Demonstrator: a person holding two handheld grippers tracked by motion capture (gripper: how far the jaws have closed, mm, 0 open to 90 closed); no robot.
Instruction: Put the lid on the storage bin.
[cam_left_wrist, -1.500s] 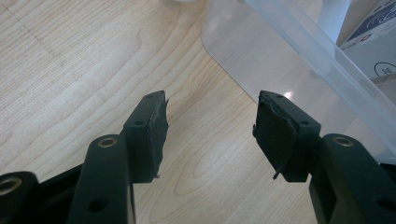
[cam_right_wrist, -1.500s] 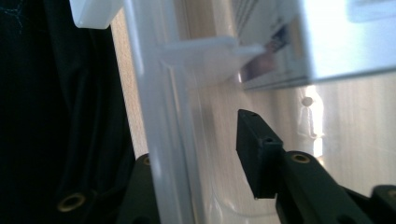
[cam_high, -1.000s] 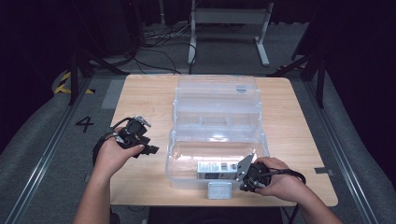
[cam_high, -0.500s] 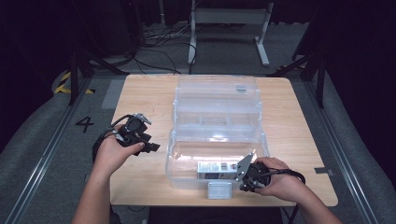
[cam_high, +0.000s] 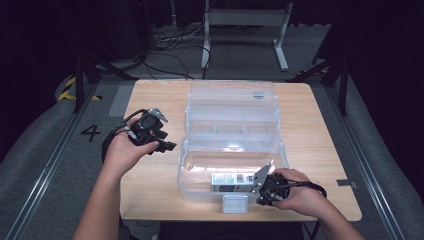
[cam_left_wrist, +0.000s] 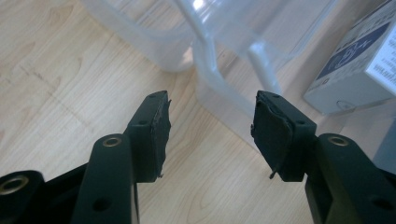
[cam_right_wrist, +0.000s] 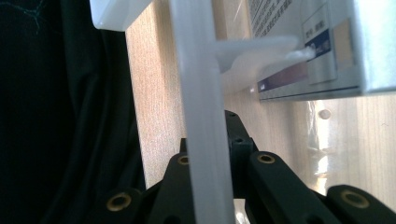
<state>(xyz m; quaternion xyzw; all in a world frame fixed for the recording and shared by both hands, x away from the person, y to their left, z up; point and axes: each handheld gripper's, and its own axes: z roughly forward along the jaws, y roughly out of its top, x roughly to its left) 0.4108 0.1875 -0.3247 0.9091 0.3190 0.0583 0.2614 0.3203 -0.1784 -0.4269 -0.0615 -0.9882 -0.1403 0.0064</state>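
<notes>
While the right gripper (cam_high: 264, 192) pinches the box (cam_high: 232, 150) front wall at the table's (cam_high: 150, 195) near edge, the left gripper (cam_high: 167, 146), spread and empty, has just narrowed; next it probably grips the left wall.

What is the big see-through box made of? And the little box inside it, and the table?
The bin looks like clear, glossy plastic: the table's wood shows through its walls. The small box seems to be printed cardboard, white with blue patches and small text. The table looks like pale wood or a wood-look top, with grain lines showing.
</notes>
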